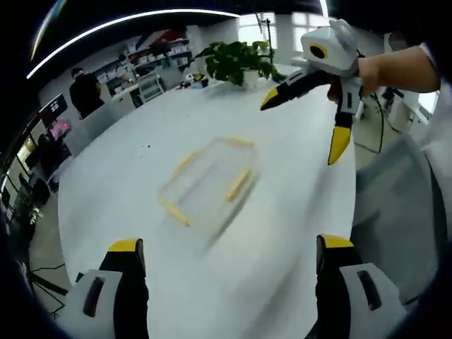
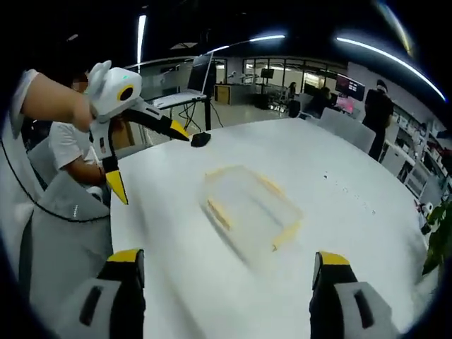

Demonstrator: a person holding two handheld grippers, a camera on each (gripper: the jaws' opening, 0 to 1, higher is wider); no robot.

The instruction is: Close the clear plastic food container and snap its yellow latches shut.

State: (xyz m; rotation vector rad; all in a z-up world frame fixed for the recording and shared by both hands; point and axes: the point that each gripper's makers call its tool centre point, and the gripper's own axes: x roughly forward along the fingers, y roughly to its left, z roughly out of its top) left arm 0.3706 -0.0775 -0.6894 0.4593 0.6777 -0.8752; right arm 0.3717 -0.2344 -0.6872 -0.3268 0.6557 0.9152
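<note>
Left gripper view puts the big white worktop (image 1: 141, 176) ahead of you, with the clear container (image 1: 210, 182) lying flat near its middle, straight ahead of both grippers and apart from each. Its long axis runs diagonally, yellow latches (image 1: 239, 185) along the edges (motion blur hides whether the lid is seated). Your left gripper (image 1: 229, 254) is spread wide and empty; your right gripper (image 2: 226, 265) likewise. Neither looks clearly nearer. Beyond: a potted plant (image 1: 236, 62), shelving, office desks.
</note>
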